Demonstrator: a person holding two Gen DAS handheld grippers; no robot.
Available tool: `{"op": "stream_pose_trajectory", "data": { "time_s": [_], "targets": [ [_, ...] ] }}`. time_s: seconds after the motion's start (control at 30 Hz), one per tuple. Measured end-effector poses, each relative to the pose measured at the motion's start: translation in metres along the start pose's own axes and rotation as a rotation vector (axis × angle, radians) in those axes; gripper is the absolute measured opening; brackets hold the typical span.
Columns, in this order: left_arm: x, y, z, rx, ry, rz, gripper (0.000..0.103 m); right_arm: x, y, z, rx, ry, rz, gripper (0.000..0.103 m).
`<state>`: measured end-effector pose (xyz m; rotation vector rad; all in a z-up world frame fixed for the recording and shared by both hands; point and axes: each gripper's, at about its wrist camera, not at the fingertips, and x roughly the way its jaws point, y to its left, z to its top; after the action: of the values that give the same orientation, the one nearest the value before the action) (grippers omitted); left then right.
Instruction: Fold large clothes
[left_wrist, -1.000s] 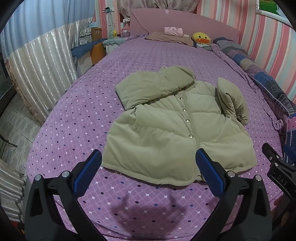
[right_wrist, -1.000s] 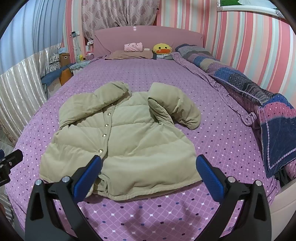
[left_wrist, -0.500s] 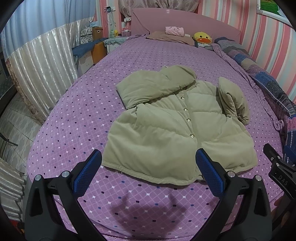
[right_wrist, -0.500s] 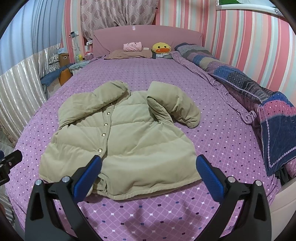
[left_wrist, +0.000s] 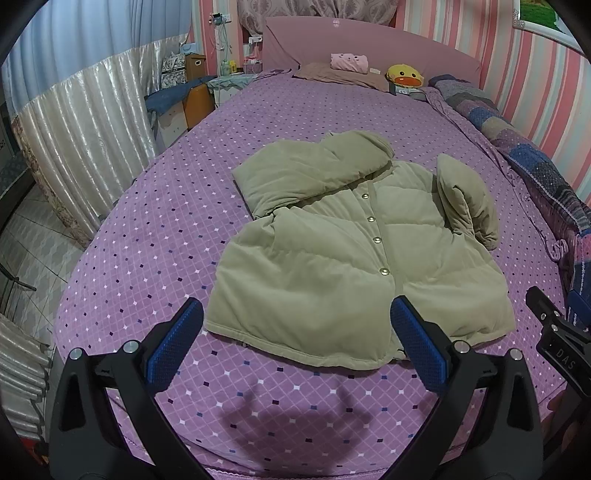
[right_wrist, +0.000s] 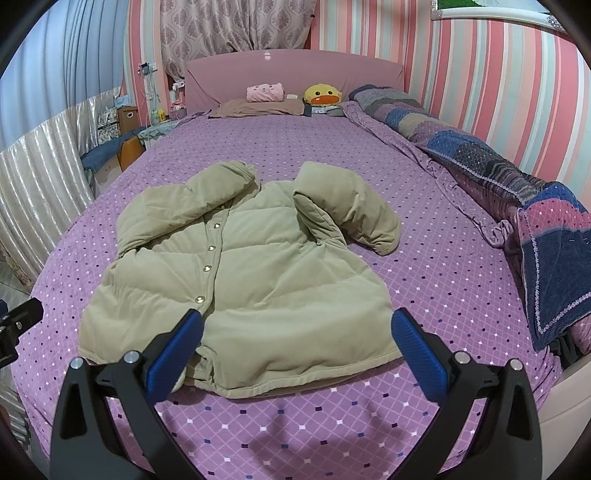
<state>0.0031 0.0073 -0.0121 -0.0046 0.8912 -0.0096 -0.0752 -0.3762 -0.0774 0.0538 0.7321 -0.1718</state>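
Observation:
A beige puffer jacket (left_wrist: 343, 254) lies front up on the purple dotted bedspread (left_wrist: 147, 258), snaps closed, hem toward me. Both sleeves are folded in over the chest: the left sleeve (left_wrist: 295, 177) and the right sleeve (left_wrist: 465, 199). The jacket also shows in the right wrist view (right_wrist: 251, 273). My left gripper (left_wrist: 295, 339) is open and empty, hovering just short of the hem's left part. My right gripper (right_wrist: 295, 343) is open and empty, above the hem's right part. The right gripper's tip shows in the left wrist view (left_wrist: 554, 332).
A rolled patchwork quilt (right_wrist: 517, 192) lies along the bed's right side by the striped wall. Pillows and a yellow duck plush (right_wrist: 321, 96) sit at the pink headboard. White curtains (left_wrist: 74, 140) and a tiled floor are off the left edge, with bedside boxes (left_wrist: 192, 96).
Both views have shifted very slightly; the jacket looks unmoved and both grippers stay open.

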Motion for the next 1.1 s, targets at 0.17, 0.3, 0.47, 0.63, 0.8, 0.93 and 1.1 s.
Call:
{"op": "stream_pose_trajectory", "data": {
  "time_s": [0.17,0.3,0.47,0.63,0.8,0.93,1.1],
  "targets": [
    [0.001,0.0,0.001,0.002,0.002,0.003,0.1,0.0,0.0,-0.001,-0.001,-0.001,0.0,0.101],
    [0.003,0.001,0.003,0.001,0.003,0.004,0.1,0.0,0.0,0.0,-0.001,0.0,0.001,0.101],
    [0.005,-0.001,0.007,0.011,0.005,0.012,0.1,0.0,0.0,0.0,0.001,-0.003,0.002,0.101],
    [0.005,-0.003,0.012,0.017,0.001,0.007,0.1,0.0,0.002,0.002,0.01,-0.008,-0.004,0.101],
    [0.005,-0.001,0.019,0.013,-0.002,0.011,0.1,0.002,0.003,0.01,0.007,-0.002,-0.006,0.101],
    [0.005,0.0,0.027,0.008,-0.008,0.017,0.1,0.003,0.003,0.015,0.013,-0.008,-0.006,0.101],
    [0.004,0.0,0.037,0.01,-0.019,0.028,0.1,0.007,-0.002,0.029,0.02,-0.009,-0.01,0.101]
  ]
}}
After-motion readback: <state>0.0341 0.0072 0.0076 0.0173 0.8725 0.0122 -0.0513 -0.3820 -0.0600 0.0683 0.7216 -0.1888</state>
